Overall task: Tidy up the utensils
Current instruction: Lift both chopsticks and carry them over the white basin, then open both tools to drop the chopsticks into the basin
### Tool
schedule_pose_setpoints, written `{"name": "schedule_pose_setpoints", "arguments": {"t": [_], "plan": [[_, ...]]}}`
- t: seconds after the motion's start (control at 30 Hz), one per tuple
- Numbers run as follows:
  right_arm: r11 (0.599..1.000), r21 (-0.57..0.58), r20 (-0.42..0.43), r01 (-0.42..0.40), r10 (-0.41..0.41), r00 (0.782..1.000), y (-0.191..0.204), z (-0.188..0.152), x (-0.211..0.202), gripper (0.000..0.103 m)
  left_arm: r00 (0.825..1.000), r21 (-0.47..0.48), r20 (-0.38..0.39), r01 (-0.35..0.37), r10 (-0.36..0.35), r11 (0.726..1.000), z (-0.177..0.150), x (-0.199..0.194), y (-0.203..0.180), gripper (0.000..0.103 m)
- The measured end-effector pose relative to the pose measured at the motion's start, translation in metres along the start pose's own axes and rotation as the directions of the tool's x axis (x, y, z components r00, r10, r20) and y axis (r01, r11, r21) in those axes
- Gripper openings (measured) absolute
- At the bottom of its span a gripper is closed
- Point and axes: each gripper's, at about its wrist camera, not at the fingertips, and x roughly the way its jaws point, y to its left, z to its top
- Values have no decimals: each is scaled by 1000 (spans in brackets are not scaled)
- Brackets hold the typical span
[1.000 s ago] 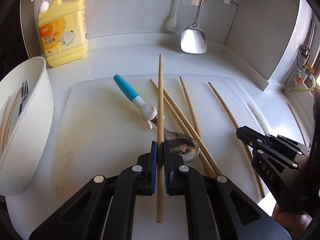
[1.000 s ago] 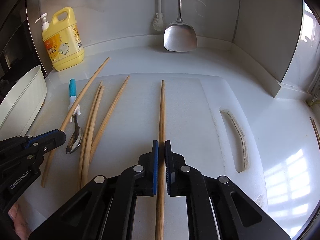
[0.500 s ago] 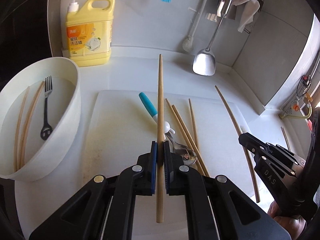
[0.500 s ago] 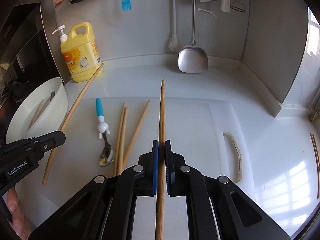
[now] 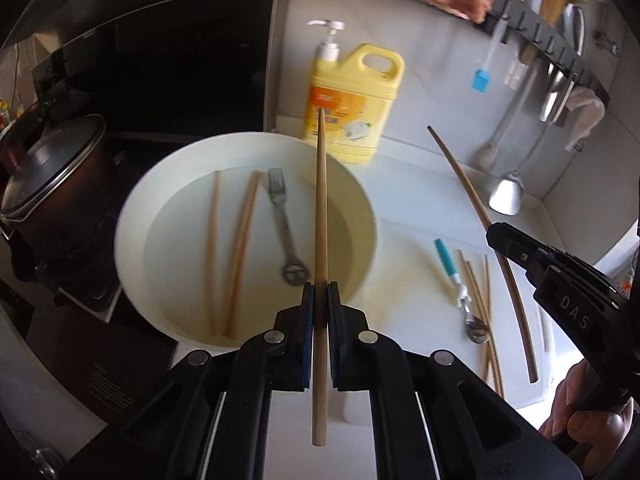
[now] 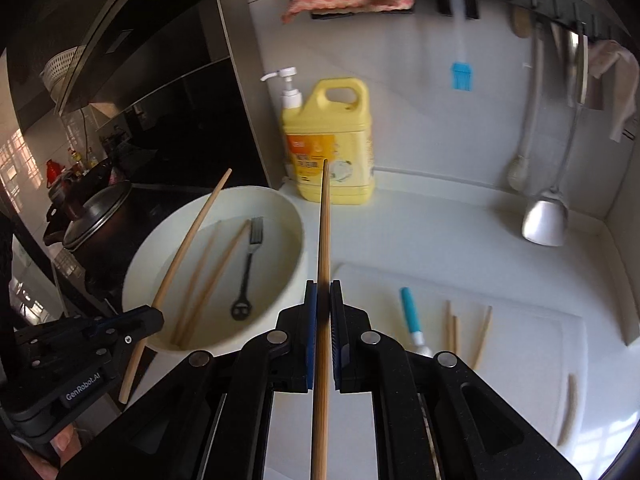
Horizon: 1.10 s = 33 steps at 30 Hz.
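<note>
My left gripper [image 5: 320, 292] is shut on a wooden chopstick [image 5: 321, 200] that hangs over the white bowl [image 5: 132, 216]. In the bowl lie two chopsticks [image 5: 240, 248] and a fork [image 5: 282, 224]. My right gripper [image 6: 323, 292] is shut on a second chopstick [image 6: 325, 220], its tip beside the bowl's right rim [image 6: 298, 220]. Each gripper shows in the other's view: the right one [image 5: 496, 236] and the left one [image 6: 158, 314]. A blue-handled spoon [image 6: 410, 312] and several chopsticks [image 6: 452, 328] lie on the white cutting board [image 6: 520, 340].
A yellow detergent bottle [image 5: 352, 92] stands behind the bowl against the wall. A lidded dark pot [image 5: 48, 168] sits left of the bowl on the stove. A metal spatula [image 6: 544, 220] and other tools hang from a wall rail at the right.
Both grippers have risen off the cutting board and swung left toward the bowl, each still carrying its chopstick. The bowl now fills the middle of both views.
</note>
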Motion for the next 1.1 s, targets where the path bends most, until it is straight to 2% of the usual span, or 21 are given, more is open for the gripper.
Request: {"name": "schedule_pose_setpoints", "arguments": {"t": [0.1, 0.17, 0.27, 0.43, 0.63, 1.1], "plan": [[1000, -12, -23, -21, 20, 1000, 35, 17, 32, 6, 1000, -2, -13, -16, 16, 1000, 14, 11, 34, 7], [999, 1, -39, -41, 41, 998, 56, 28, 54, 6, 1000, -11, -31, 2, -3, 1000, 22, 22, 56, 7], [999, -9, -63, -31, 31, 998, 84, 36, 84, 6, 998, -13, -54, 13, -14, 1000, 33, 39, 82, 7], [999, 31, -136, -20, 24, 990, 106, 40, 129, 6, 993, 3, -113, 39, -38, 999, 49, 72, 108, 7], [998, 61, -229, -13, 27, 973, 114, 40, 165, 6, 983, 2, -171, 64, -63, 998, 54, 99, 120, 7], [995, 100, -364, -30, 65, 929, 102, 37, 207, 7, 956, -22, -291, 36, -41, 999, 46, 134, 120, 8]]}}
